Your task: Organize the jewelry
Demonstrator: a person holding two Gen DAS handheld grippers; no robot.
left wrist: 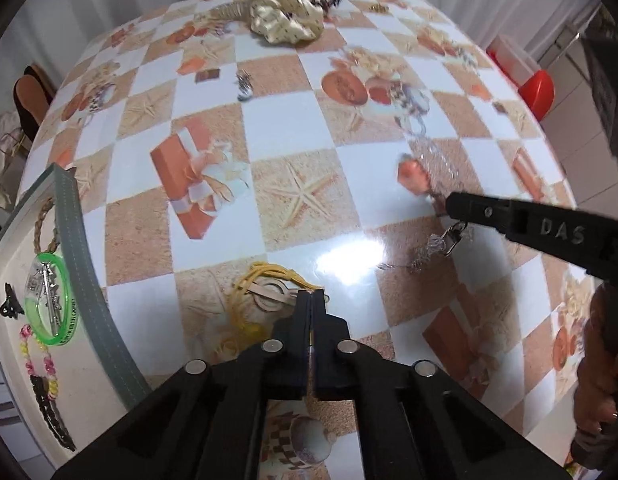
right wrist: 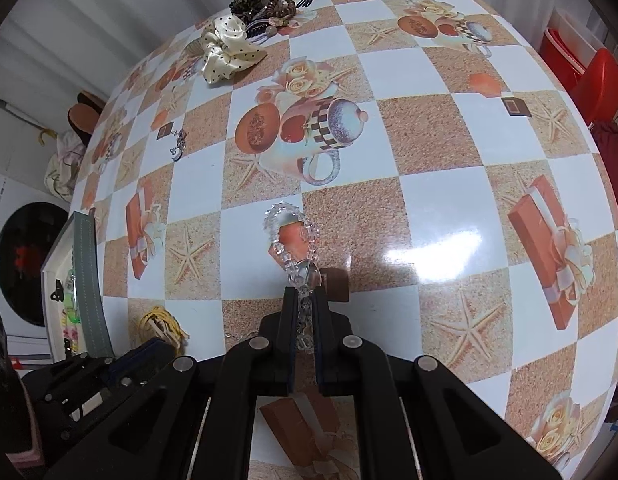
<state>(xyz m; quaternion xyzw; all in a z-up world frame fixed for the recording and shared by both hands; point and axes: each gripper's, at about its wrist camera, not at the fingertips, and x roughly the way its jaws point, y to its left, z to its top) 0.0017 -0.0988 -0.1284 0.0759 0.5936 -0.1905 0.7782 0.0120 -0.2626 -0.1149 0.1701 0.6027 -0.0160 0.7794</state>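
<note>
My right gripper (right wrist: 303, 294) is shut on a clear bead bracelet (right wrist: 293, 236), which sticks out ahead of the fingers over the table. It also shows in the left wrist view (left wrist: 449, 204), where the bracelet (left wrist: 431, 160) is blurred. My left gripper (left wrist: 311, 294) is shut, its tips at a yellow cord necklace (left wrist: 265, 276) with a wooden pendant; whether it pinches the cord is unclear. A grey-rimmed jewelry tray (left wrist: 75, 240) at the left holds a green bangle (left wrist: 49, 300), a pink and yellow bead bracelet and dark pieces.
A cream polka-dot scrunchie (right wrist: 229, 54) and dark hair ties (right wrist: 269, 4) lie at the table's far side. A small silver piece (left wrist: 244, 84) lies mid-table, another silver chain piece (left wrist: 445, 240) under the right gripper. A red bin (right wrist: 597, 76) stands off the right edge.
</note>
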